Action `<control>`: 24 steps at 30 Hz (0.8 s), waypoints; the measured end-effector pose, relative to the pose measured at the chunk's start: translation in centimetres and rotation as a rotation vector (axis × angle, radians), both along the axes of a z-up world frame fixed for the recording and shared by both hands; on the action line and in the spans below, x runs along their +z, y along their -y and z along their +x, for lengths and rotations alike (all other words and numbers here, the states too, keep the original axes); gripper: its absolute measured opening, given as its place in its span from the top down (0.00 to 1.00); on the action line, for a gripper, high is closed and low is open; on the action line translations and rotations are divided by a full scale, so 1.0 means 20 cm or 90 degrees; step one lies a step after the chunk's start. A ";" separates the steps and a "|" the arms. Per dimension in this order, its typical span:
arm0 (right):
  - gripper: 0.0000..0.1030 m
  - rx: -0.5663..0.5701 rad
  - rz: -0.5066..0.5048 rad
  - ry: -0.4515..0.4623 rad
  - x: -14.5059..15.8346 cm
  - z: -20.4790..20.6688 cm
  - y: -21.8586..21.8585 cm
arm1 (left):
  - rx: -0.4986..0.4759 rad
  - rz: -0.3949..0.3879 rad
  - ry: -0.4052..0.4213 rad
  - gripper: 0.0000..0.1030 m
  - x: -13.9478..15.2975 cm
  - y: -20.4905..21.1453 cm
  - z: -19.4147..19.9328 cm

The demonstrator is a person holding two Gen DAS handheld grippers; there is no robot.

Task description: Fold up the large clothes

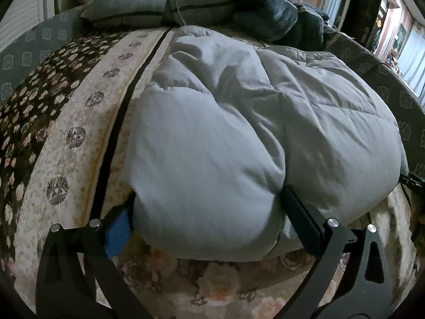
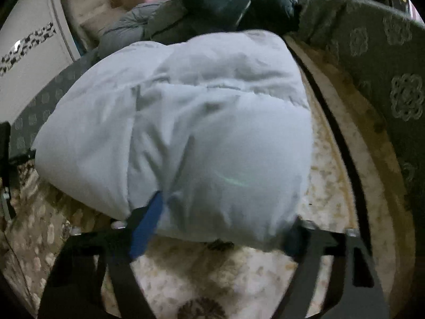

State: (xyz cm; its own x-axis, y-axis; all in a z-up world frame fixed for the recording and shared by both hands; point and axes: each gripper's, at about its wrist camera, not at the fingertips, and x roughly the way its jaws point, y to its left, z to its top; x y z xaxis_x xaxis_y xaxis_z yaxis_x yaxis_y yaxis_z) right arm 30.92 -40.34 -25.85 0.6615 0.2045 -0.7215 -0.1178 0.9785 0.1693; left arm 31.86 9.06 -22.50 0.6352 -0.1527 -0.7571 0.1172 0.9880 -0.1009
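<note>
The left hand-held gripper (image 1: pixel 209 220) stands wide, its two fingers straddling a bulging fold of the pale grey quilt (image 1: pixel 239 122); the blue pad (image 1: pixel 118 236) presses that fold's left side and the black finger (image 1: pixel 302 218) digs into a crease on its right; the right hand-held gripper (image 2: pixel 225 226) is likewise wide, a near corner of the quilt (image 2: pixel 186 122) bulging between its blue pad (image 2: pixel 147 226) and its blurred right finger; whether either truly clamps the cloth I cannot tell; the quilt lies bunched just ahead of both grippers on the bed (image 1: pixel 79 143), over a floral cover (image 2: pixel 326 191); beyond it, far from the fingers, sit dark pillows (image 1: pixel 148 2) and heaped dark bedding (image 2: pixel 239 2).
</note>
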 end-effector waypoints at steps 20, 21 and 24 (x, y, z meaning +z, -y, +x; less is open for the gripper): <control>0.47 -0.008 -0.030 -0.021 -0.04 0.20 -0.07 | -0.007 0.003 -0.006 0.32 0.01 0.13 0.11; 0.48 -0.011 -0.026 -0.025 -0.04 0.20 -0.07 | -0.004 -0.004 -0.011 0.33 0.01 0.13 0.12; 0.52 -0.013 -0.028 -0.027 -0.06 0.19 -0.10 | 0.001 -0.014 -0.022 0.35 0.00 0.13 0.14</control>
State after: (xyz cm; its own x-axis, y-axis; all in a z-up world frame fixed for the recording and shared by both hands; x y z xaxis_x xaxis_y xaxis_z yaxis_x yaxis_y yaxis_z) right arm 34.82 -38.37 -27.12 0.6344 0.1587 -0.7565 -0.0916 0.9872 0.1303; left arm 34.69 6.44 -22.49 0.6083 -0.1682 -0.7756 0.1120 0.9857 -0.1259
